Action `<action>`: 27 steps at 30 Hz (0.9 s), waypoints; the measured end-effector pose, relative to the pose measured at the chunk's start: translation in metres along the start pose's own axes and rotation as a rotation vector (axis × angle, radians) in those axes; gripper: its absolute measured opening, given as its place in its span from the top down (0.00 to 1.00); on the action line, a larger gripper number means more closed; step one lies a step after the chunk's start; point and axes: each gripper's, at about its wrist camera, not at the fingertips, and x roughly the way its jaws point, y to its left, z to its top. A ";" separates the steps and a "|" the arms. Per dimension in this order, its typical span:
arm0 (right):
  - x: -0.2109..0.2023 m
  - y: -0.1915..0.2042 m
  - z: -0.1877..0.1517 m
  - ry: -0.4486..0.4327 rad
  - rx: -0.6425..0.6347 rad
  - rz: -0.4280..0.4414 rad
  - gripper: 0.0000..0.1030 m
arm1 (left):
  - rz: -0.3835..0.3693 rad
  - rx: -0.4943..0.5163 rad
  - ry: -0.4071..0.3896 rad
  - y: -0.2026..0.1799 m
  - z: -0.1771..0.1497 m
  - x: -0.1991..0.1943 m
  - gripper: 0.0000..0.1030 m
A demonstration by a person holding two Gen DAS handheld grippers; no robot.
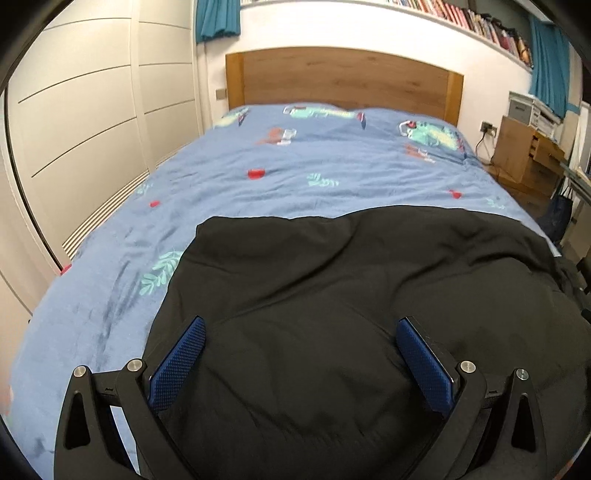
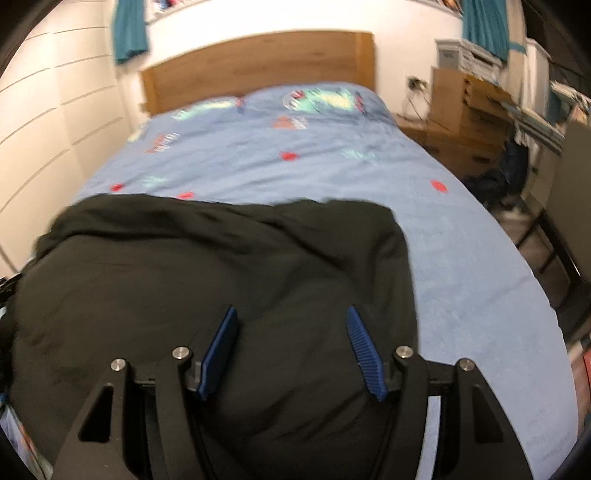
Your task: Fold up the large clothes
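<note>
A large black garment (image 1: 351, 295) lies rumpled across the near half of a bed with a blue patterned duvet (image 1: 295, 173). My left gripper (image 1: 302, 325) hovers over the garment's left part, its blue-padded fingers (image 1: 181, 365) spread wide, open, with nothing pinched. In the right wrist view the same black garment (image 2: 184, 266) fills the lower left, its right edge running down beside the bare duvet (image 2: 480, 295). My right gripper (image 2: 292, 310) stands over the garment near that edge. Its jaws are apart, and dark cloth shows between the pads (image 2: 221, 347) without being squeezed.
A wooden headboard (image 1: 343, 77) closes the far end of the bed. White wardrobe doors (image 1: 85, 122) run along the left side. To the right stand a wooden chest with boxes (image 2: 465, 110), a dark chair frame (image 2: 546, 251) and clutter on the floor. A bookshelf (image 1: 472, 18) hangs above.
</note>
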 end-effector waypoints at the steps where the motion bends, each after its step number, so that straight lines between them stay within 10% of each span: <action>1: -0.007 0.009 -0.001 -0.018 -0.012 0.023 0.42 | -0.005 -0.004 -0.010 0.000 -0.002 -0.004 0.01; 12: -0.016 0.100 -0.017 -0.072 -0.121 0.175 0.33 | -0.040 -0.028 -0.015 0.001 -0.024 -0.004 0.01; 27: -0.005 0.055 -0.048 -0.017 -0.080 0.103 0.25 | -0.027 -0.055 0.067 0.038 -0.066 -0.006 0.00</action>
